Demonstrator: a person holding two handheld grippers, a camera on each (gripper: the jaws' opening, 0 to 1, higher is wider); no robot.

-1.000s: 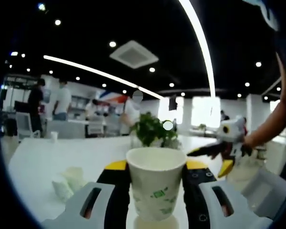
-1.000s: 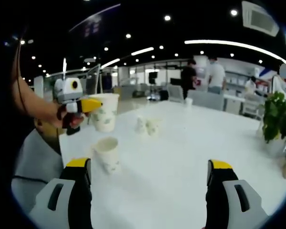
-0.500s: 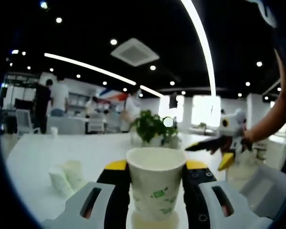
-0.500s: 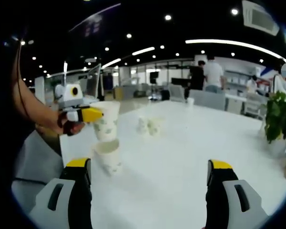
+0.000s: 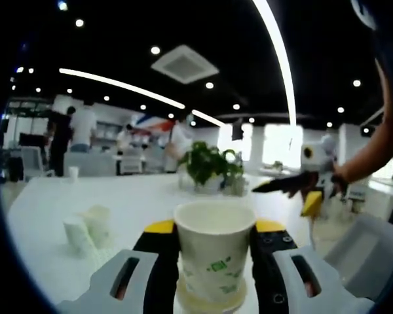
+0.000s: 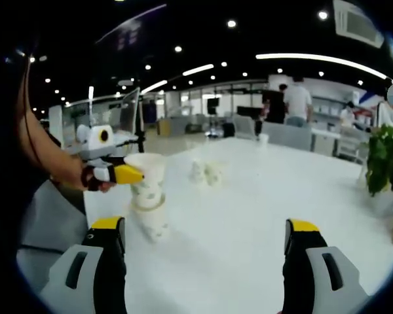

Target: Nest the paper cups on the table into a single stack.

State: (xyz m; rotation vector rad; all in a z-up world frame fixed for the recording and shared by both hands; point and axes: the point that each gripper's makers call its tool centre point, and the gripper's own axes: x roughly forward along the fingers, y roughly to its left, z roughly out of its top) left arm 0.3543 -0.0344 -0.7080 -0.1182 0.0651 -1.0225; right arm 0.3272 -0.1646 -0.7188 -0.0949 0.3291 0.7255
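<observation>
In the left gripper view, two small paper cups [image 5: 86,229] lie toppled on the smooth white desk [image 5: 46,216] at far left, their rims tilted toward the upper right, with bare desk around them. At centre the left claw [image 5: 214,243] is clenched on a cup [image 5: 214,252], its grey jaws with yellow tips pressing the cup's two sides. This cup is a tapered cone of thin white paper with small green prints and a rolled rim; it stands upright, mouth up, long axis vertical. Its base sits inside the rim of a lower cup [image 5: 209,302], of which just the top edge shows. Behind it a leafy green plant [image 5: 206,167] stands near the far desk edge. To the right the right claw [image 5: 295,193] hangs in the air, held by a hand [image 5: 346,180].

In the right gripper view the left claw [image 6: 132,174] comes in from the left, yellow tip against the cup [image 6: 146,180], which is partly sunk in the lower cup [image 6: 150,219] near the desk's [image 6: 249,222] left edge. Both are upright. The two toppled cups [image 6: 206,172] lie farther back, well apart from the stack. The right claw [image 6: 206,252] is released, jaws spread wide over open desk. The plant [image 6: 383,160] stands at far right.
</observation>
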